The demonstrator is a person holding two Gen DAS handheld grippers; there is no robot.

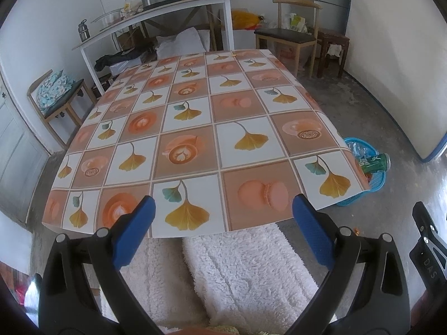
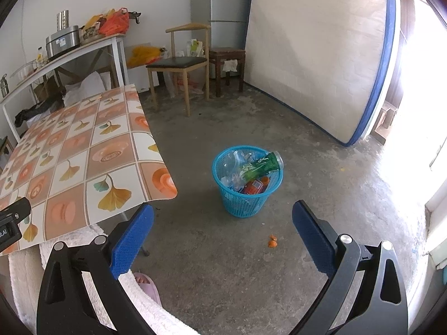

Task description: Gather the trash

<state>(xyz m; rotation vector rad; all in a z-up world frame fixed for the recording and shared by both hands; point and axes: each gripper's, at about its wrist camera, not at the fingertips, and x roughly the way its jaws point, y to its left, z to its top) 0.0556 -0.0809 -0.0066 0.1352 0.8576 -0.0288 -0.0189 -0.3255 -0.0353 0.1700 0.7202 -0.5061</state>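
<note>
A blue plastic trash basket stands on the concrete floor to the right of the table. It holds a green bottle, crumpled clear plastic and an orange-red can. The basket also shows in the left wrist view, half hidden behind the table's corner. My left gripper is open and empty, above the near edge of the table. My right gripper is open and empty, above the floor just short of the basket. Small orange scraps lie on the floor near it.
The table carries a patterned oilcloth; a tiny orange scrap lies at its far edge. A white fleecy cloth lies below the near edge. Wooden chairs, a white side table with pots and a mattress line the walls.
</note>
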